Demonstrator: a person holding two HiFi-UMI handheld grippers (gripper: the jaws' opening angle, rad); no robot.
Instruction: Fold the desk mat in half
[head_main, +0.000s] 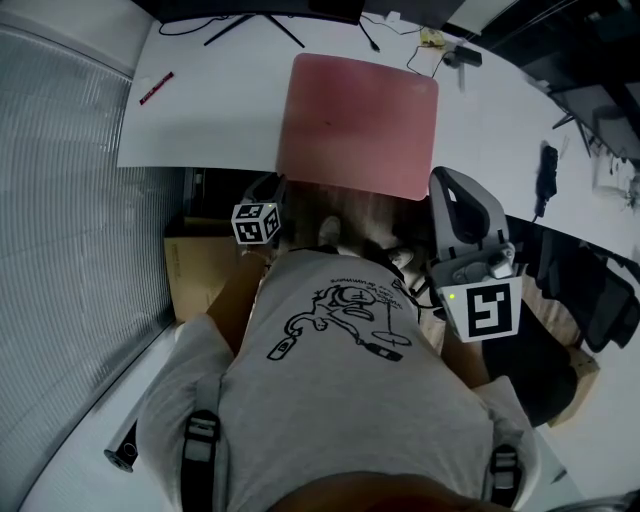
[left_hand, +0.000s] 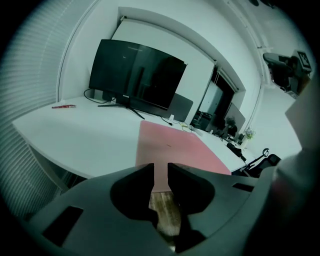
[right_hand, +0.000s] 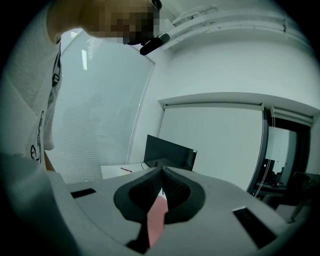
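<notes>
Item 1. Desk mat (head_main: 358, 125): pink, rectangular, lying flat and unfolded on the white table (head_main: 220, 110), at 12 o'clock from the person. Its near edge reaches the table's front edge.

Item 2. Left gripper (left_hand: 160, 172): held low at the mat's 7 o'clock corner, just short of the near edge. Its fingers (left_hand: 137, 182) stand a narrow gap apart with nothing between them (the mat's edge and the wooden floor show through the gap).

Item 3. Right gripper (right_hand: 162, 175): held beside the person's torso, at 5 o'clock from the mat and clear of it. The tips of its fingers (right_hand: 145, 192) meet, gripping nothing.

Item 4. Red pen (head_main: 156, 88): on the table at 10 o'clock from the mat, well apart from it.

Item 5. Monitor (left_hand: 135, 77): dark, on a splayed stand at the table's far edge, at 11 o'clock from the mat.

Item 6. Person: grey printed T-shirt (head_main: 350, 400), standing at the table's front edge.
</notes>
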